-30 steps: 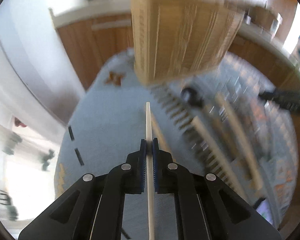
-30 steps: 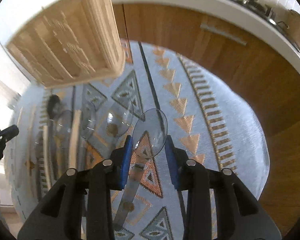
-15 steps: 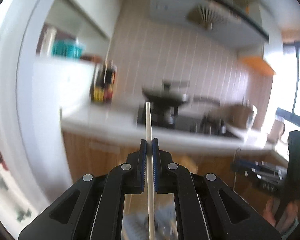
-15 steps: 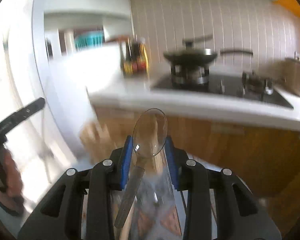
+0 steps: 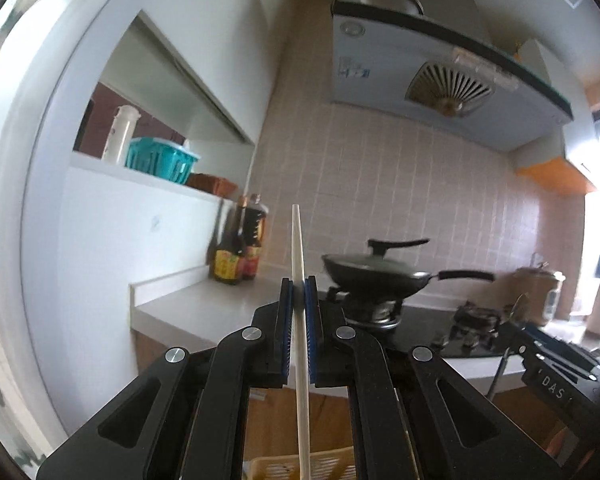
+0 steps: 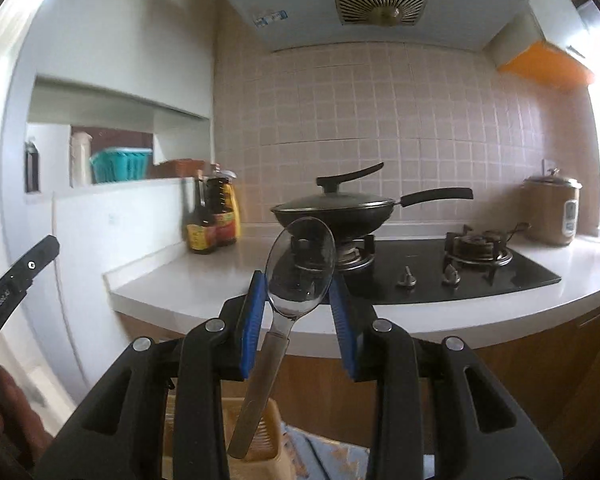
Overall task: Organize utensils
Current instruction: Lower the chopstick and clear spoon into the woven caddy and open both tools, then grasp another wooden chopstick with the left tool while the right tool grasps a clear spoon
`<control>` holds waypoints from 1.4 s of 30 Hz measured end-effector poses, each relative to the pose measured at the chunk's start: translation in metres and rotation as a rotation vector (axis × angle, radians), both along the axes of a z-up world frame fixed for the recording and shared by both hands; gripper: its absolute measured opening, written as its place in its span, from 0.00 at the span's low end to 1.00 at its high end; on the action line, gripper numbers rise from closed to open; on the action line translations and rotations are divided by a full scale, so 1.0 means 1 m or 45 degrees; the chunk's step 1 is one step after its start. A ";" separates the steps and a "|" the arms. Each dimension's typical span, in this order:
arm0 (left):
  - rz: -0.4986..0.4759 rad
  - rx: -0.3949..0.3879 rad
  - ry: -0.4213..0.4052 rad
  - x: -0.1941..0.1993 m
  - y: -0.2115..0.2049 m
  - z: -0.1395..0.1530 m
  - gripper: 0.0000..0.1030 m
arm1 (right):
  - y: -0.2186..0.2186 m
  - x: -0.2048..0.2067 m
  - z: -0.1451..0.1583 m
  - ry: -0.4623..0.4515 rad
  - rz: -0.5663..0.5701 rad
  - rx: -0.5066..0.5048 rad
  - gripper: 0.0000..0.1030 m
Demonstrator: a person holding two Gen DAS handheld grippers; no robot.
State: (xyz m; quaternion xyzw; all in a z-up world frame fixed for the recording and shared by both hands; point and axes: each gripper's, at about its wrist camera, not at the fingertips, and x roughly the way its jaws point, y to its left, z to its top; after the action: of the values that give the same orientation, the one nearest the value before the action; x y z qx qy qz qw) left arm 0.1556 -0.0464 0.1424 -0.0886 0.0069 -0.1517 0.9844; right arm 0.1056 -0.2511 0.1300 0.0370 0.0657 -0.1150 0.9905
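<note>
Wooden chopstick pinched upright in left tongs, pads pressed together on it. Right tongs clamp a clear plastic spoon by its bowl, handle hanging down-left. Both held up level, facing the stove surface with its wok and sauce bottles. Step looks like carry, mid-transfer; next move likely calls for tipping back down to the slatted basket and dropping each in. Right view shows the basket edge clearest, plus the left tool's tip at far left; left view shows the other tool low right and a yellow mesh strip at the bottom.
</note>
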 end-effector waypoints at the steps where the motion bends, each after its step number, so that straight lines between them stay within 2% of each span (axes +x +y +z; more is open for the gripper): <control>1: 0.015 0.006 0.002 0.004 -0.001 -0.005 0.04 | 0.002 0.005 -0.006 0.010 -0.004 -0.014 0.29; 5: 0.074 0.042 0.009 0.014 -0.003 -0.027 0.04 | 0.004 0.018 -0.029 0.055 0.014 -0.035 0.29; 11: 0.050 0.096 0.068 0.017 -0.001 -0.049 0.04 | 0.011 0.015 -0.050 0.085 0.023 -0.082 0.30; 14: 0.023 0.080 0.095 0.015 0.004 -0.051 0.04 | 0.005 0.011 -0.052 0.091 0.033 -0.029 0.30; 16: 0.010 0.087 0.076 0.006 0.006 -0.050 0.05 | 0.000 0.007 -0.052 0.102 0.065 0.018 0.30; 18: 0.008 0.102 0.059 -0.003 0.008 -0.049 0.17 | -0.001 0.004 -0.052 0.132 0.090 0.031 0.31; 19: 0.007 0.109 0.054 -0.007 0.009 -0.048 0.20 | -0.001 0.003 -0.051 0.142 0.103 0.035 0.36; 20: 0.004 0.115 0.053 -0.010 0.010 -0.048 0.26 | -0.001 -0.002 -0.051 0.149 0.122 0.042 0.49; 21: 0.000 0.121 0.052 -0.013 0.012 -0.046 0.28 | 0.000 -0.006 -0.050 0.145 0.129 0.050 0.53; 25: -0.009 0.096 0.089 -0.021 0.027 -0.039 0.28 | 0.000 -0.020 -0.043 0.169 0.168 0.095 0.55; 32: -0.022 0.001 0.314 -0.027 0.068 -0.010 0.28 | -0.007 -0.048 -0.010 0.256 0.209 0.181 0.55; 35: -0.054 -0.018 0.392 -0.035 0.083 0.006 0.28 | -0.013 -0.060 0.004 0.339 0.218 0.231 0.55; 38: -0.111 0.007 0.480 -0.044 0.088 0.014 0.30 | -0.019 -0.063 0.007 0.469 0.267 0.285 0.55; 40: -0.176 0.047 0.564 -0.048 0.088 0.010 0.37 | -0.026 -0.060 -0.004 0.617 0.371 0.362 0.55; 42: -0.264 0.100 0.692 -0.047 0.086 -0.004 0.39 | -0.034 -0.057 -0.023 0.750 0.425 0.444 0.55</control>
State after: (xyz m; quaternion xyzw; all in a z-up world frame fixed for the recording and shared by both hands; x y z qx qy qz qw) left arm 0.1084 0.0398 0.1380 -0.0868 0.2852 -0.2217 0.9284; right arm 0.0484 -0.2849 0.1071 0.1593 0.3714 0.0551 0.9130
